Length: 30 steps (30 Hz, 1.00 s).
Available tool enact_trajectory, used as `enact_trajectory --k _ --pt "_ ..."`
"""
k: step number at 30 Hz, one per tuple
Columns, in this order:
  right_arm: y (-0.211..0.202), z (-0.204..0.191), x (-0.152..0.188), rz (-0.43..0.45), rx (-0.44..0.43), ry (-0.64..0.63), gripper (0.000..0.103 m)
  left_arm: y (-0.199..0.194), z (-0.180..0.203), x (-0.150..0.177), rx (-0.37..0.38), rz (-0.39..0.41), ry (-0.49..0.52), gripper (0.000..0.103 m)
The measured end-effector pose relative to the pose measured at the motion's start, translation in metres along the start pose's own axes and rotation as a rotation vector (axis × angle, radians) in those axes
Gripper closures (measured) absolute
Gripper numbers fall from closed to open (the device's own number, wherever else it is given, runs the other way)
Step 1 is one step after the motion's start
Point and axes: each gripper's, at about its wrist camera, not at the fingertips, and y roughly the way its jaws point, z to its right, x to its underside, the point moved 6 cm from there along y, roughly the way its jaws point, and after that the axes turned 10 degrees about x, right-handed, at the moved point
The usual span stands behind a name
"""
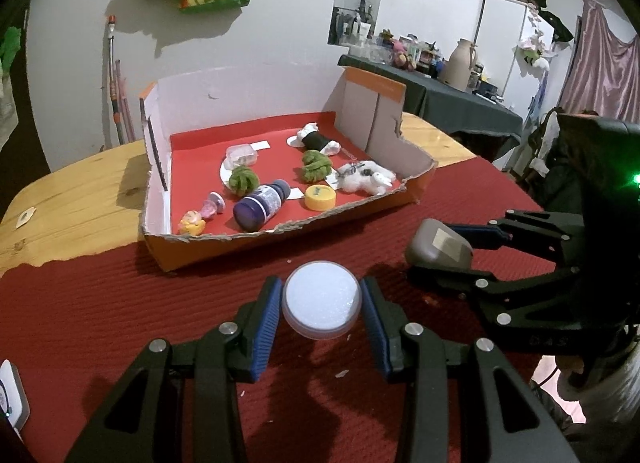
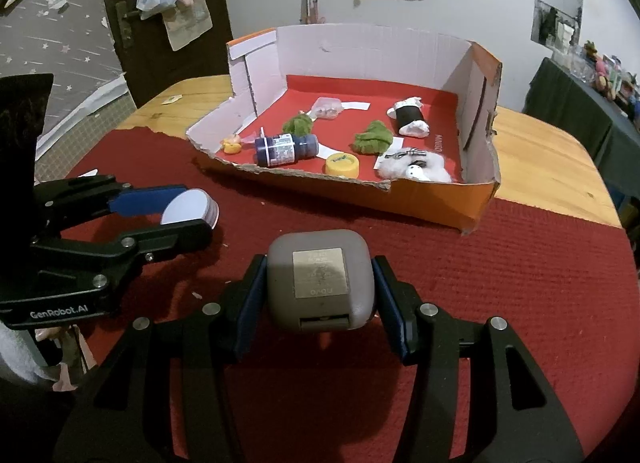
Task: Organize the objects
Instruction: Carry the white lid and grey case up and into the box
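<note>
My left gripper [image 1: 321, 299] is shut on a round white disc [image 1: 321, 299] and holds it just over the red mat; it also shows in the right wrist view [image 2: 191, 210]. My right gripper [image 2: 320, 283] is shut on a grey rounded case [image 2: 320, 283] with a silver label, to the right of the left gripper; the case also shows in the left wrist view [image 1: 439, 249]. Beyond both stands an open cardboard box [image 1: 192, 251] lined in red, holding a dark blue bottle [image 1: 261, 205], a yellow lid [image 1: 320, 197], two green pompoms, a white plush and small toys.
The red mat [image 1: 100, 323] covers the near part of a wooden table [image 1: 72, 199]. A white device [image 1: 12, 395] lies at the left edge. A dark-clothed table with clutter [image 1: 440, 95] stands at the back right. A door [image 2: 160, 43] is at the back left.
</note>
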Motion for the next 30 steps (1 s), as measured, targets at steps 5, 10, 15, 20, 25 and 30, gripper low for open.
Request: enact_trajectory --k 5,10,15,20,25,30 --pt "-0.002 -0.002 0.0 -0.006 -0.028 0.007 0.053 -0.002 0.001 -0.003 0.003 0.006 -0.001 0.061" --pt "-0.009 -0.002 -0.006 -0.002 -0.065 0.02 0.053 -0.007 0.0 -0.013 -0.001 0.02 0.005 0.061" --pt "-0.021 0.0 -0.021 0.019 -0.074 0.019 0.053 -0.012 -0.007 -0.036 0.004 0.035 -0.018 0.061" --pt "-0.023 0.005 -0.054 0.046 -0.038 -0.014 0.053 -0.004 -0.023 -0.072 0.003 0.022 -0.049 0.061" --pt "0.001 0.008 -0.095 0.034 0.002 -0.07 0.053 0.026 -0.05 -0.113 -0.032 -0.038 -0.103 0.061" --pt "0.043 0.011 -0.124 -0.034 0.023 -0.103 0.053 0.055 -0.081 -0.137 -0.088 -0.082 -0.158 0.061"
